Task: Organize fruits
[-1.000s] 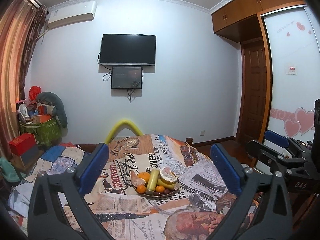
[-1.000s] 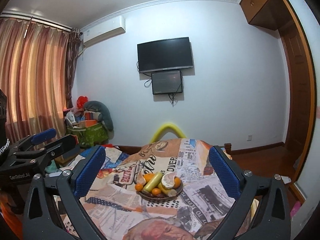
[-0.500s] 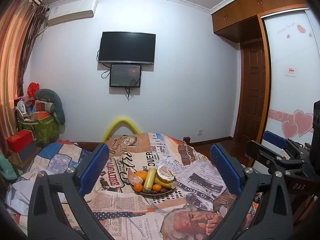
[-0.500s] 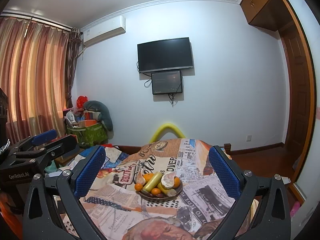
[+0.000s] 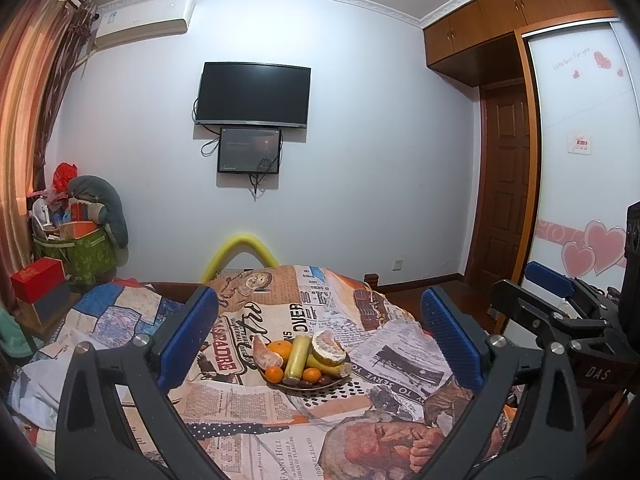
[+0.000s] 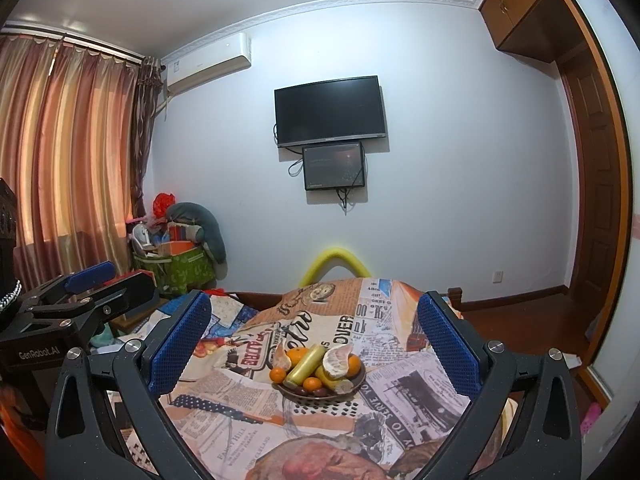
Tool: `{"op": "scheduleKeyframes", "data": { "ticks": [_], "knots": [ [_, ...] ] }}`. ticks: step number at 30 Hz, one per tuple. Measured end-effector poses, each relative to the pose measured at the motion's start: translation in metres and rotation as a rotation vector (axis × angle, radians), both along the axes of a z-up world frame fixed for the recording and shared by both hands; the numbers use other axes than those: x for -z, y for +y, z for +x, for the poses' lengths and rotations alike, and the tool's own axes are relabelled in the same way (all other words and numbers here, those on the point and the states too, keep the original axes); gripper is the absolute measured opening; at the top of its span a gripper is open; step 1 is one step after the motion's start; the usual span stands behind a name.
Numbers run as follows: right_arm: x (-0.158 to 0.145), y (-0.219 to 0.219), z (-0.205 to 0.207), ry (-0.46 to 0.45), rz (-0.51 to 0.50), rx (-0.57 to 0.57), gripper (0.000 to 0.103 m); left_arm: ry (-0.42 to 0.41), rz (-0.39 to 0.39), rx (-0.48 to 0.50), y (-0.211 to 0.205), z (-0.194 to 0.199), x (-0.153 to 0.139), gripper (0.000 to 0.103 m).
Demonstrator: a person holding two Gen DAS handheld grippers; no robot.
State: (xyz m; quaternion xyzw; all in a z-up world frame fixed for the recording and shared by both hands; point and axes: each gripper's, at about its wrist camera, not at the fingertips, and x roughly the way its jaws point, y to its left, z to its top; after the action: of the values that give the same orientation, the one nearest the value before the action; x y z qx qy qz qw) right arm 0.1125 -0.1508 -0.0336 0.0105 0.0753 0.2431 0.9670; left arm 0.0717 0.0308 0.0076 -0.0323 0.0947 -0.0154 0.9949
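Both claws, left gripper [image 5: 318, 332] and right gripper [image 6: 314, 330], spread wide and empty, well short of fruit plate [image 6: 294, 394] mid-bedspread [image 6: 248, 412]; piled fruit likely to roll off if nudged on soft bedding.

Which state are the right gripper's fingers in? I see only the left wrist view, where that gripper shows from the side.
Observer: Open. In the right wrist view the right gripper has its fingers wide apart, with nothing between them.
Operator: Does the peeled pomelo hide any fruit from me?
Observer: Yes. An orange lies on the plate, against the right side of the pomelo.
Operator: How does my left gripper look from there?
Observer: The left gripper shows side-on at the left edge of the view, and its body bears a label reading GenRobot.AI.
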Motion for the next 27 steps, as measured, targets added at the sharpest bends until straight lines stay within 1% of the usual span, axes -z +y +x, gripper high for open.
{"op": "scheduleKeyframes", "data": {
  "ticks": [27],
  "knots": [
    [-0.0054,0.0006,-0.0017,-0.004,-0.001,0.004,0.103,-0.004,0.002,0.024,-0.0003,0.0002,0.0011,0.103]
  ]
}}
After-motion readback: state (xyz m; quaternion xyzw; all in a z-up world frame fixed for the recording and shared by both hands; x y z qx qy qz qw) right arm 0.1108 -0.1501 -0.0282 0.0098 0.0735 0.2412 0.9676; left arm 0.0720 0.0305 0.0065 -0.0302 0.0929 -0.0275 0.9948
